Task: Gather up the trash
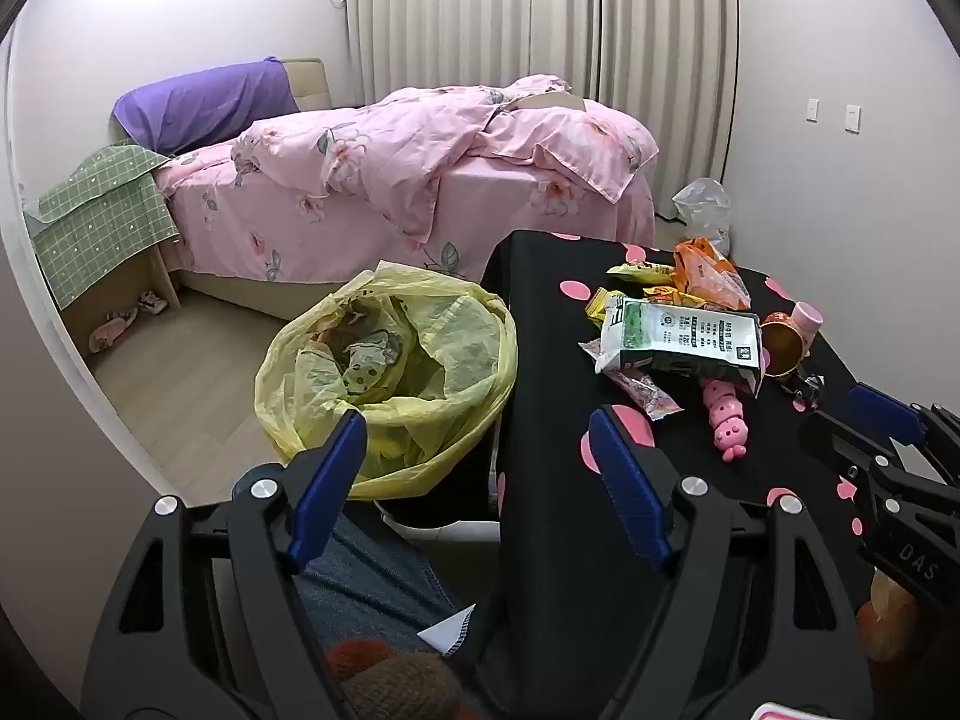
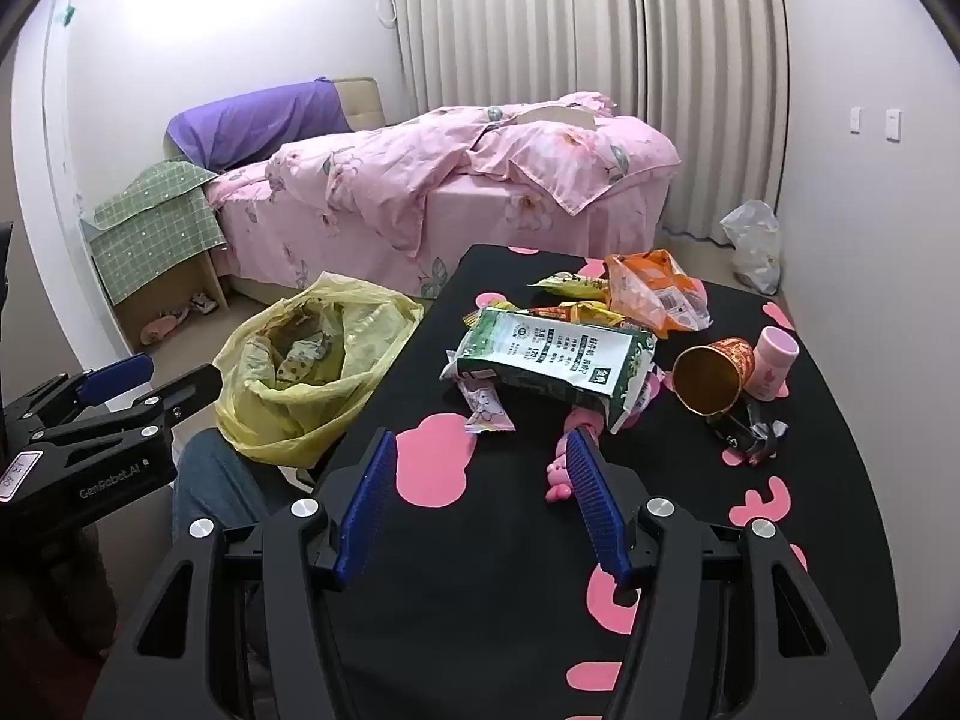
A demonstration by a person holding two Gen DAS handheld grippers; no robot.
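Crinkly film and foil make up most of the trash: a green-and-white milk bag (image 2: 549, 363), an orange wrapper (image 2: 651, 291) and a paper cup (image 2: 714, 373) lie heaped on the desk (image 2: 480, 588), beside the yellow-lined bin (image 2: 300, 372); all look light, limp and slippery, so pinch a flat edge; both the left hand-held gripper (image 1: 477, 447) and right hand-held gripper (image 2: 480, 468) stand apart, empty.

Left gripper (image 1: 477, 444), right gripper (image 2: 480, 468): jaws spread, empty, tilted down.
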